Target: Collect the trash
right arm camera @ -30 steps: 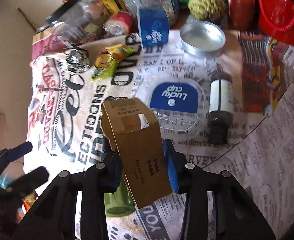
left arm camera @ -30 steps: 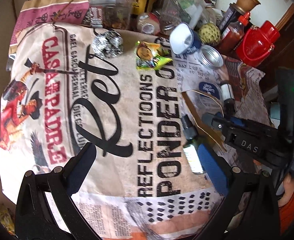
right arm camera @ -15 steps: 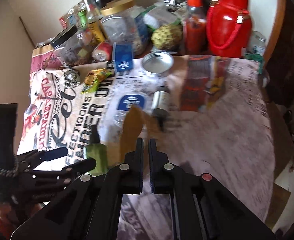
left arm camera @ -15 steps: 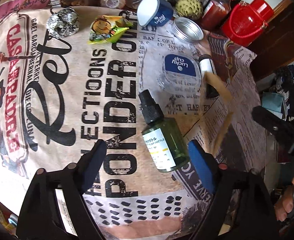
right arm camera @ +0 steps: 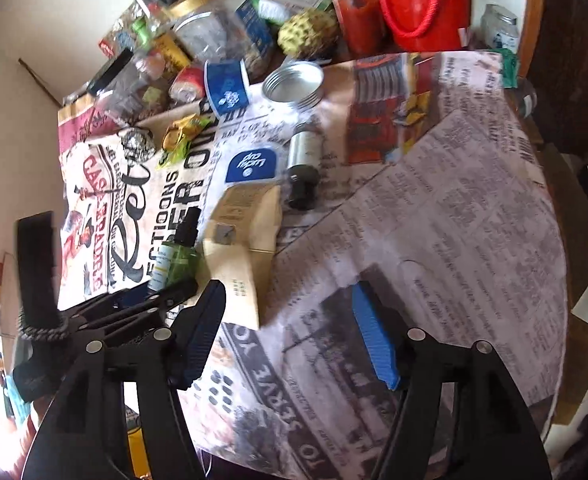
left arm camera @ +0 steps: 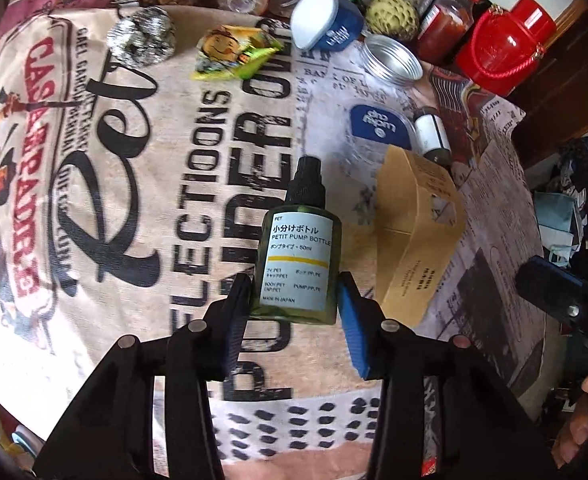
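Note:
A green pump bottle (left arm camera: pixel 298 256) with a black cap lies on the printed tablecloth (left arm camera: pixel 113 200). My left gripper (left arm camera: pixel 294 292) has the bottle's base between its fingers; the jaws are closing and both pads touch its sides. To the bottle's right, a brown cardboard sleeve (left arm camera: pixel 414 240) lies loose on the cloth. In the right wrist view the sleeve (right arm camera: pixel 241 240) sits ahead and left of my right gripper (right arm camera: pixel 285 292). That gripper's jaws are opening over newspaper with nothing between them. The bottle (right arm camera: pixel 177 260) and the left gripper show at the lower left there.
At the back lie a foil ball (left arm camera: pixel 141 36), a yellow snack wrapper (left arm camera: pixel 233 52), a blue tub (left arm camera: pixel 326 20), its lid (left arm camera: pixel 378 124), a metal lid (left arm camera: pixel 392 58) and a small dark bottle (left arm camera: pixel 432 136). Jars, sauce bottles and a red container (left arm camera: pixel 502 52) crowd the far edge.
My right gripper let go of the cardboard sleeve, which now lies on the table, and its jaws spread. My left gripper came down over the green bottle and closed around it.

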The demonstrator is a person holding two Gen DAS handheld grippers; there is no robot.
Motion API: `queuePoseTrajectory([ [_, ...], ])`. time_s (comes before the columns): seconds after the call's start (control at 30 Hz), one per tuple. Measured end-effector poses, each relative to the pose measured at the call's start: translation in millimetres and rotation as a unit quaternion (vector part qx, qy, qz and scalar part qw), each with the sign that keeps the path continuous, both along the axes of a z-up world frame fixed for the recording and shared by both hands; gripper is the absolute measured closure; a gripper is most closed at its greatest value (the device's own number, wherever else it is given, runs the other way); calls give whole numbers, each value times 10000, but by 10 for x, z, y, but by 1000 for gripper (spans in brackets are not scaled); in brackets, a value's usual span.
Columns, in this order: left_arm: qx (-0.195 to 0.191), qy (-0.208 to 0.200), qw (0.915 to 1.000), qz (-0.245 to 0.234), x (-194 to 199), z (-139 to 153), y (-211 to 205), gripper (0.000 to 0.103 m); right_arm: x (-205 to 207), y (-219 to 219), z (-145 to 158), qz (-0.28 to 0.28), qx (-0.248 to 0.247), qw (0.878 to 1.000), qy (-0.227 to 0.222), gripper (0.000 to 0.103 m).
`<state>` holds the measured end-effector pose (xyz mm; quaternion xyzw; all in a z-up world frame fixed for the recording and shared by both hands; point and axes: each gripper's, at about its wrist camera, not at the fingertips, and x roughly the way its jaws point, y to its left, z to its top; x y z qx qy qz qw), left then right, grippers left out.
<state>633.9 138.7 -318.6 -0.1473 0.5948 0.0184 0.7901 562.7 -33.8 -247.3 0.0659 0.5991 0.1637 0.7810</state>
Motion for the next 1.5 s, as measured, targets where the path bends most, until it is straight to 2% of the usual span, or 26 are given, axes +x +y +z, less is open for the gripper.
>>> queuePoseTrajectory([
  [0.1,69,-73,9999,120,-67,60,175,61,61,219,-86,76,-84,9999,6,41],
  [0.2,181,-146,9995,227,-131,111,349,61,99,392,-164,-30,-312,9993,-218,41],
  [0.4,264,-252,9988,312,-213,193,585,61,208,582,-410,-254,-462,9986,-95,43],
  [0.47,279,-294,9986,335,-217,229,628,61,210,602,-420,-171,-445,9988,-103,68],
  [0.53,257,-344,9984,359,-208,270,660,61,196,615,-400,-48,-446,9989,-146,68],
  [0.63,257,-450,9980,365,-177,359,648,62,126,603,-267,106,-530,9977,-402,68],
  [0.77,270,-677,9967,367,-130,538,528,62,40,464,-12,190,-398,9972,-603,68],
  [0.97,280,-1168,9919,412,-195,952,219,62,-75,158,466,181,-176,9943,-1039,68],
  [1.27,532,-2086,9741,697,-641,1698,-421,62,-371,-436,1184,491,2,9801,-1924,68],
  [1.5,630,-2441,9640,845,-1068,2064,-779,62,-616,-717,1564,677,168,9699,-2333,68],
])
